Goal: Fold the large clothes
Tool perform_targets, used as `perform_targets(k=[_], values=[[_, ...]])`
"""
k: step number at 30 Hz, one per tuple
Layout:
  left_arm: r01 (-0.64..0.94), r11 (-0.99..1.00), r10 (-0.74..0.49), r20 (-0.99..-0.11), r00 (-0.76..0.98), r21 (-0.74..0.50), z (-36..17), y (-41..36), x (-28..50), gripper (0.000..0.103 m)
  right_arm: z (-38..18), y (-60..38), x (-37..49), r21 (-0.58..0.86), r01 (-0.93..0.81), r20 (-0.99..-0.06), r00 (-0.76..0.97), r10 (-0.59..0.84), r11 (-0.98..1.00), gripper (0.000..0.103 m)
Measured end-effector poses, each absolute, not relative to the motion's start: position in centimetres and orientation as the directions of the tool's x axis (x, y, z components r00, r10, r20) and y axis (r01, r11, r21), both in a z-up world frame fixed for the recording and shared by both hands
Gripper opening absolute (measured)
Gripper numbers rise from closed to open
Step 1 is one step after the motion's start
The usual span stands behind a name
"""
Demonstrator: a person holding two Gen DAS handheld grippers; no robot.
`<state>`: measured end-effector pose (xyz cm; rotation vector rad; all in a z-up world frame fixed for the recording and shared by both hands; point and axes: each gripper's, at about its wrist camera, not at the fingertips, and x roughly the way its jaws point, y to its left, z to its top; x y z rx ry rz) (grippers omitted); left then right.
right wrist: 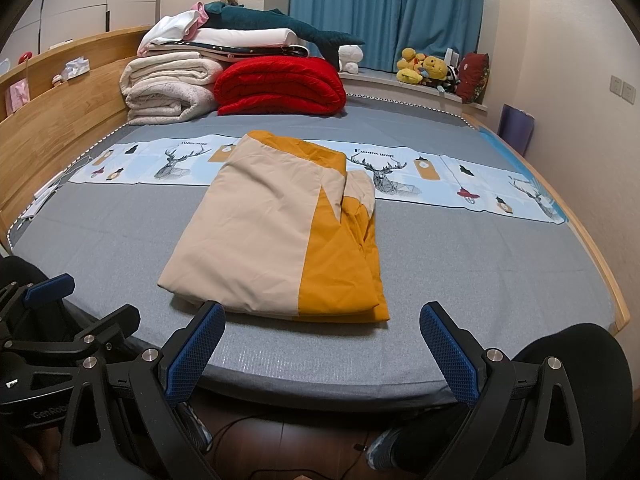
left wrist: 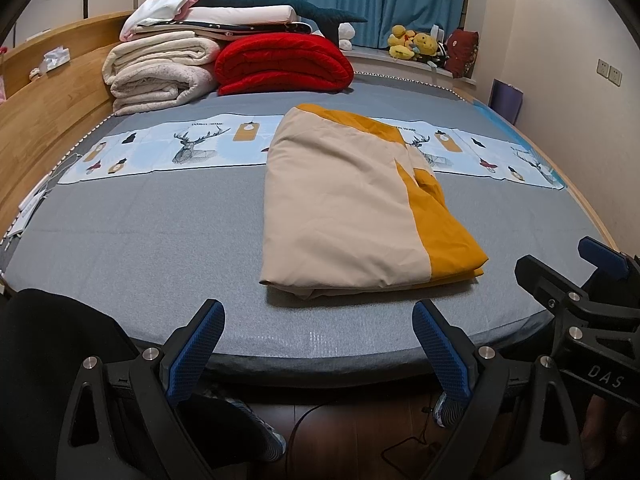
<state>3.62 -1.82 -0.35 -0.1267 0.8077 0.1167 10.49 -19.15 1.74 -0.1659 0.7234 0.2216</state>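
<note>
We're looking at the bed (left wrist: 160, 240) filling most of both frames, with the folded beige-and-yellow cloth (left wrist: 352, 208) lying on it, center-right in the left view and dead center in the right view (right wrist: 280, 232). Its long axis is running away from us, from the near mattress edge up toward the printed strip (left wrist: 180, 148) across the middle of the frame.

The cloth is sitting straight ahead of both claws, above them in the picture, with a bit of bare mattress between. We're guessing the right claw (right wrist: 322, 354) is the nearer one, since the cloth's near edge is lying just past its tips, while from the left claw (left wrist: 320, 354) it's sitting ahead and off to the right.

Both claws are spread wide and gripping nothing.

Readable stuff: the strip is saying "FASHION HOME" (right wrist: 375, 153) next to a deer head, one claw body is showing "DAS" (left wrist: 606, 376) at lower right, the other "GenRob" (right wrist: 50, 414), cut off, at lower left.
</note>
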Motion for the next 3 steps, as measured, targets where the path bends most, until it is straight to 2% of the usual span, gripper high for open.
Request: perform_targets(k=[3], values=[[-0.152,0.986,0.056,-0.728,0.683,-0.067,-0.61,-1.81,3.54,0.093,1.78,-19.17,10.45,-0.074,-0.257,-0.67,0.729,0.143,0.964,0.098]])
